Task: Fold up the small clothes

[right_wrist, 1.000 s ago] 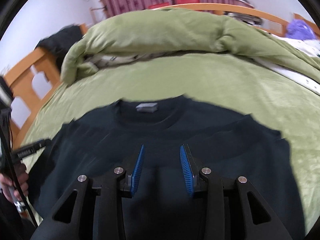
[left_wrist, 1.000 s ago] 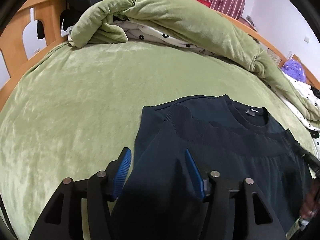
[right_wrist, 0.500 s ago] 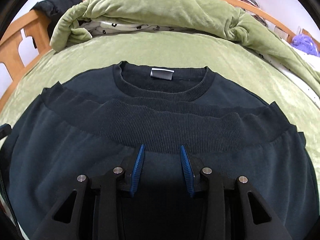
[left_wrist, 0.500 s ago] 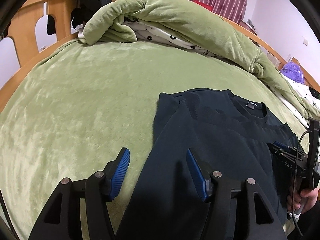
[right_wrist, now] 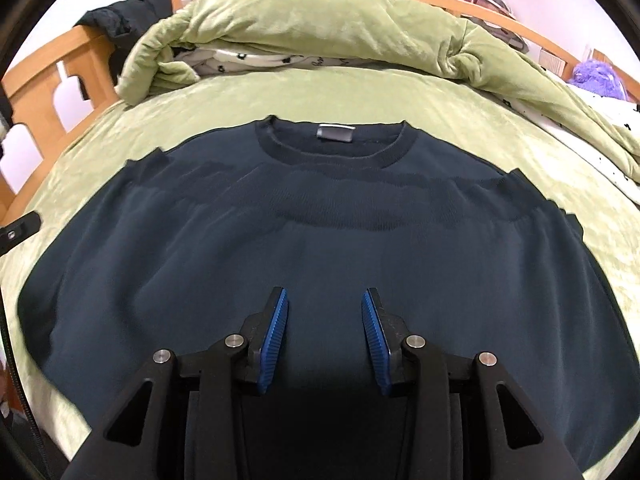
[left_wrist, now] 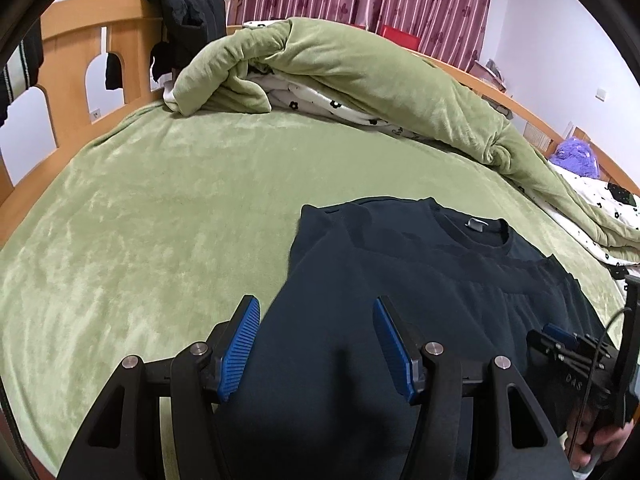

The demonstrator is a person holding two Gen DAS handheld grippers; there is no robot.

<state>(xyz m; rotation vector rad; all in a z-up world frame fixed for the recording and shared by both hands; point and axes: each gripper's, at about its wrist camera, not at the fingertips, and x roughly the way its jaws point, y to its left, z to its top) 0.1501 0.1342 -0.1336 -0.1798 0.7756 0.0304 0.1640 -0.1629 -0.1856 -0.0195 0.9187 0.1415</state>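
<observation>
A dark navy sweatshirt [right_wrist: 320, 240] lies flat on the green bed [right_wrist: 340, 92], folded so its ribbed hem sits just below the collar with the grey label [right_wrist: 335, 133]. It also shows in the left wrist view [left_wrist: 400, 300]. My left gripper [left_wrist: 316, 336] is open and empty over the sweatshirt's left edge. My right gripper [right_wrist: 324, 332] is open and empty above the middle of the folded sweatshirt. The right gripper also shows in the left wrist view [left_wrist: 560, 344] at the right.
A bunched green quilt [left_wrist: 360, 80] with a white flowered lining lies across the far side of the bed. A wooden headboard [left_wrist: 80, 52] with dark clothes [left_wrist: 184, 12] hung on it stands at the left. A purple plush [left_wrist: 576, 156] sits far right.
Both grippers have pulled back from the sweatshirt and risen a little. The sweatshirt lies still in its fold.
</observation>
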